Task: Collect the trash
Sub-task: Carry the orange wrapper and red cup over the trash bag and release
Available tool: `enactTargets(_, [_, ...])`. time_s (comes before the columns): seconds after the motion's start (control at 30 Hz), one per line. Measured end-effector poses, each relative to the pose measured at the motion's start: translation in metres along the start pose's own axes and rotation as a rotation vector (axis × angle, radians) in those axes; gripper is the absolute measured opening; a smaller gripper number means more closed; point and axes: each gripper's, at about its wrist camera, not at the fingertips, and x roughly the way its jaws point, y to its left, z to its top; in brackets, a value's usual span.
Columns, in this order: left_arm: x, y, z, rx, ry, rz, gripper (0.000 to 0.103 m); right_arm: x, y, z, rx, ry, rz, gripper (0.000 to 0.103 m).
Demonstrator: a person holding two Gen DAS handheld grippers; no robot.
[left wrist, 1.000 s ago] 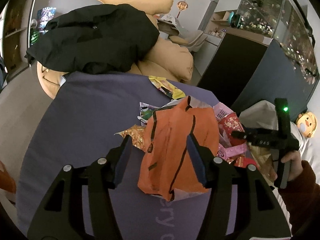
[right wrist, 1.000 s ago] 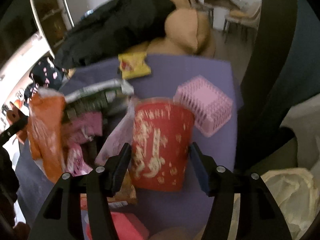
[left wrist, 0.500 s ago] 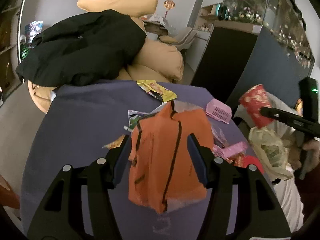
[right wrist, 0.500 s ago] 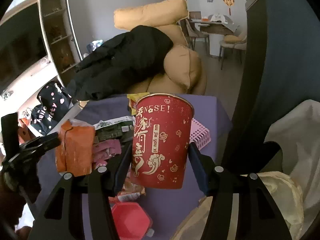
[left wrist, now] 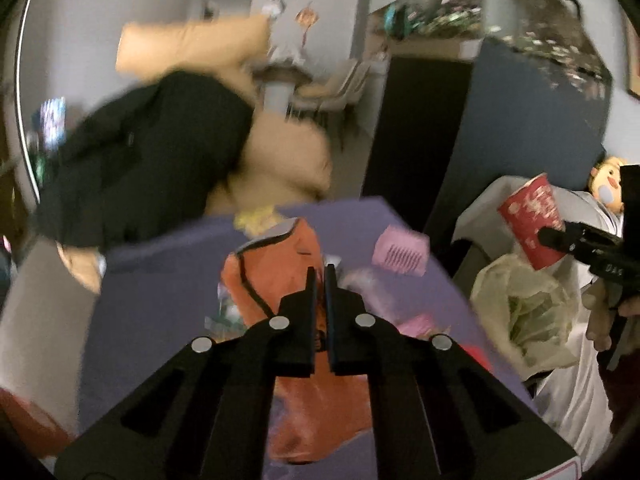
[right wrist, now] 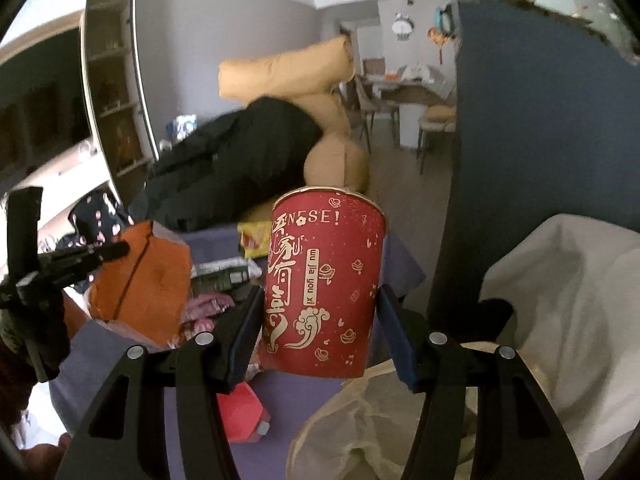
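Right hand-held gripper [right wrist: 320,320] clasping red cup [right wrist: 324,280], purple tabletop [right wrist: 280,420], tan cushions [right wrist: 288,76]

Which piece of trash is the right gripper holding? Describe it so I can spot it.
Look above the purple table, near the pale open bag. The right gripper clamps an upright red paper cup, the only item with gold writing.

A lived-in home: I'm looking into a living room that opens onto a dining area.

I'm seeing tan sofa cushions [right wrist: 288,72] with a black jacket [right wrist: 236,160] lying over them beyond the far edge of the purple table [left wrist: 160,300]. A dining table with chairs [right wrist: 404,92] is showing further back, wall shelving [right wrist: 112,92] is standing at the left, and a glass fish tank [left wrist: 500,12] is sitting on a dark cabinet [left wrist: 520,128] off the table's right edge.
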Motion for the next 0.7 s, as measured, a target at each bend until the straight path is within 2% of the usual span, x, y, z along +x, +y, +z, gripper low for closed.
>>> enactTargets(0.13, [-0.029,-0.037,0.031,0.08,-0.096,-0.009,0.003,-0.03,-0.014,0.0,0.01,-0.061,-0.018,0.054])
enactTargets(0.23, [-0.04,-0.06,0.046,0.108,-0.122,-0.035,0.003,-0.049,-0.026,-0.003,0.01,-0.097,-0.048,0.054])
enactTargets(0.43, [-0.033,-0.115,0.07,0.155,-0.128,-0.134,0.003,-0.085,-0.054,-0.009,0.039,-0.153,-0.099,0.054])
enactTargets(0.7, [-0.006,-0.194,0.077,0.217,-0.091,-0.273,0.003,-0.123,-0.092,-0.026,0.057,-0.193,-0.205,0.054])
